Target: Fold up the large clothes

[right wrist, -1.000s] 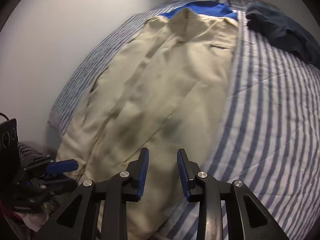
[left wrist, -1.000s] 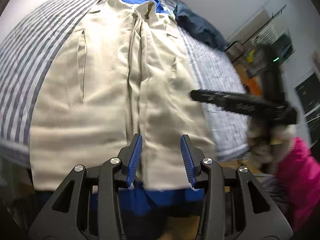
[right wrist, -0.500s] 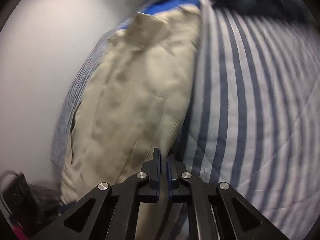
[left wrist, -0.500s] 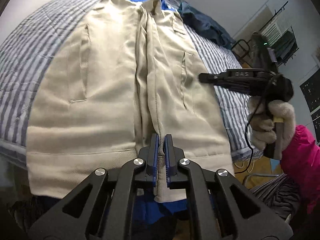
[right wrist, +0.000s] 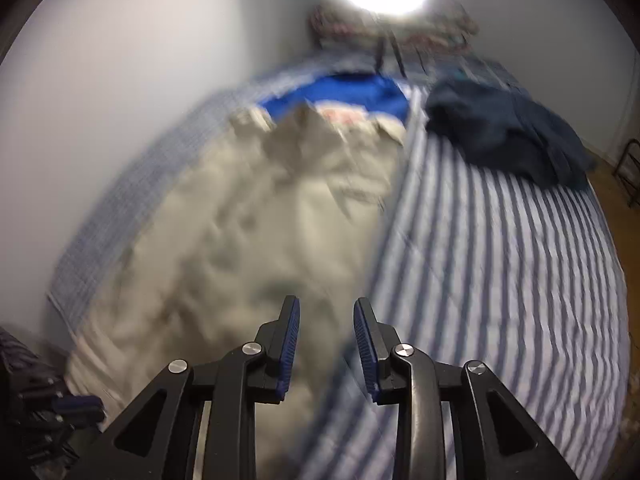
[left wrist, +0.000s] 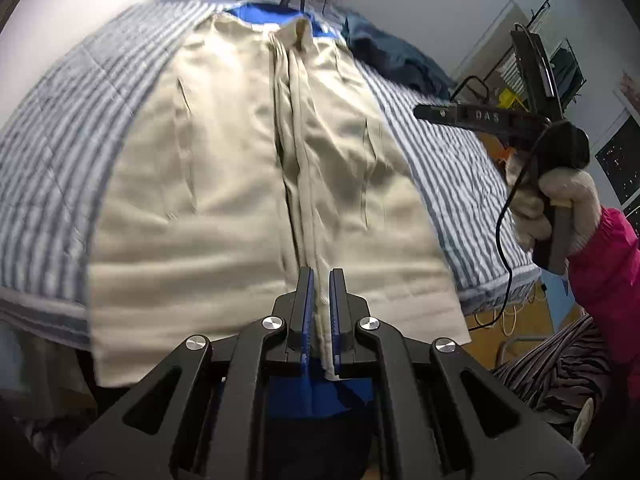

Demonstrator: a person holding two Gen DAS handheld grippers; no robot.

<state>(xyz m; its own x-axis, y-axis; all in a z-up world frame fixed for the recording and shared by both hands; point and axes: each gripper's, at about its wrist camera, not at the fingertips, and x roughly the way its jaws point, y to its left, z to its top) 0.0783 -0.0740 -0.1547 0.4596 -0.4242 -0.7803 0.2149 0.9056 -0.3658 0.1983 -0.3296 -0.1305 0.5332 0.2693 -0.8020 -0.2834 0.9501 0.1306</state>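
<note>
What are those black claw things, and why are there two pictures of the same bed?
Each claw is a gripper that a person holds like a tool. A little camera sits on each one, so one picture looks along the left gripper and the other along the right gripper. On the blue-and-white striped bedspread lies a big beige coat with a bright blue garment under it, and a dark navy garment farther back. The left gripper is pinching the coat's bottom edge. The right gripper's jaws are opening, and nothing is between them. In the left view you can see the person's gloved hand holding it.
</note>
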